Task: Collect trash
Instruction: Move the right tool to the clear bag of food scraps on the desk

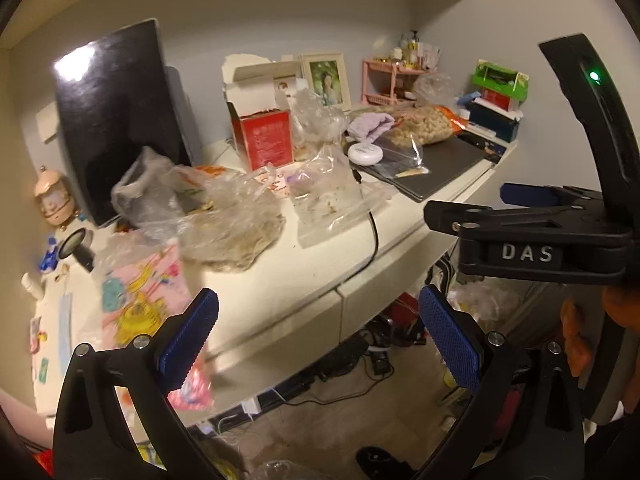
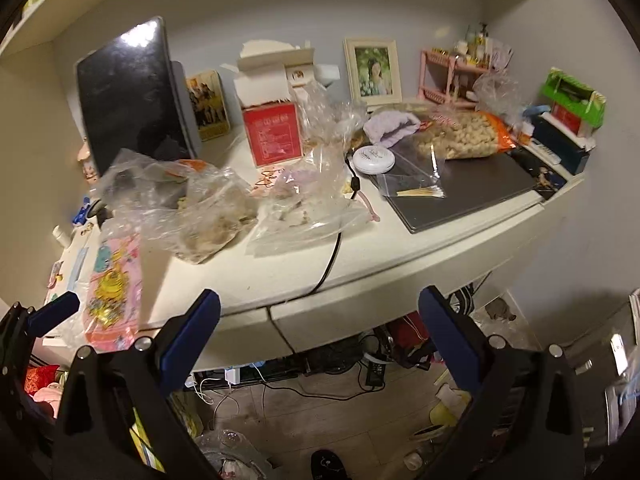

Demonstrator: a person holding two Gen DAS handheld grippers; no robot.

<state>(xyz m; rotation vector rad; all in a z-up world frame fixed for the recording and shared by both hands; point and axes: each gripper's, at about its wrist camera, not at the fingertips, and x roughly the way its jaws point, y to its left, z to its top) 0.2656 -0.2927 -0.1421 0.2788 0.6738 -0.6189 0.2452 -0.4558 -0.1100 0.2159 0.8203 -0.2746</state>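
A white desk (image 2: 384,256) is littered with trash. A crumpled clear plastic bag (image 1: 236,224) (image 2: 200,216) with brownish scraps lies at its middle left. A flat clear zip bag (image 1: 332,204) (image 2: 304,216) lies beside it. A pink cartoon wrapper (image 1: 148,292) (image 2: 114,288) lies at the front left. My left gripper (image 1: 318,336) is open and empty, in front of the desk edge. My right gripper (image 2: 320,332) is open and empty, also short of the desk edge; it shows at the right of the left wrist view (image 1: 532,232).
A black monitor (image 2: 128,96) stands at the back left. A red box (image 2: 272,132), a photo frame (image 2: 374,70), a snack bag (image 2: 464,136), a closed laptop (image 2: 460,188) and a white round case (image 2: 374,158) are on the desk. A black cable (image 2: 328,264) hangs over the front edge. Clutter lies on the floor below.
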